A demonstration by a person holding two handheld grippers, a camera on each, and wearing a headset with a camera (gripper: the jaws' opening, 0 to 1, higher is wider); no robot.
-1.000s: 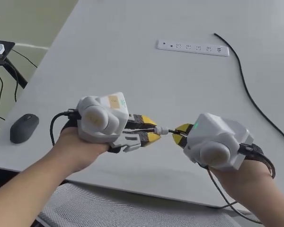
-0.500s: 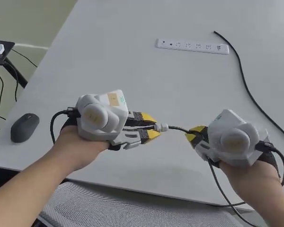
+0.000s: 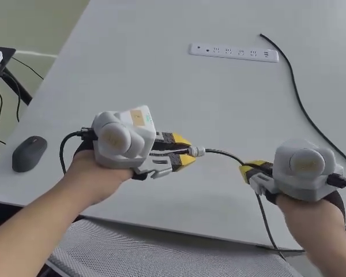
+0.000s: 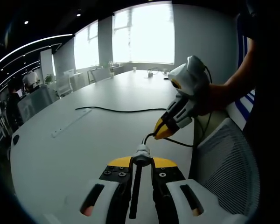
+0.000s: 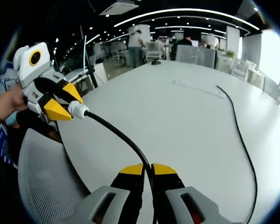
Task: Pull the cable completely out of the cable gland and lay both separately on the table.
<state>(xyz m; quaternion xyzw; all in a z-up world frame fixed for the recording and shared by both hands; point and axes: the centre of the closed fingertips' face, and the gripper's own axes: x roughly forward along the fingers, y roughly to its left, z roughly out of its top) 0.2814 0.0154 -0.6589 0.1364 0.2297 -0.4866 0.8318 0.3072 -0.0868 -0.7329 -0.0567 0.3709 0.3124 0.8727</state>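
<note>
Right tongs have drawn away from the left tongs since a second ago, and more black cable now spans the gap. Left tongs are clamped on the white gland, which sits at their tips. Right tongs are closed on the cable, whose tail hangs below the hand. Both are held in the air over the near edge of the table, and nothing is laid down yet. The cable still enters the gland, so I judge extraction partial. To do it well: hold the left hand fixed, pull straight along the gland's axis rather than through the present bow, and regrip nearer the gland if reach runs out. Writing: none legible. The small tan label on the left housing is too blurred to read, and the power strip shows no readable mark.
</note>
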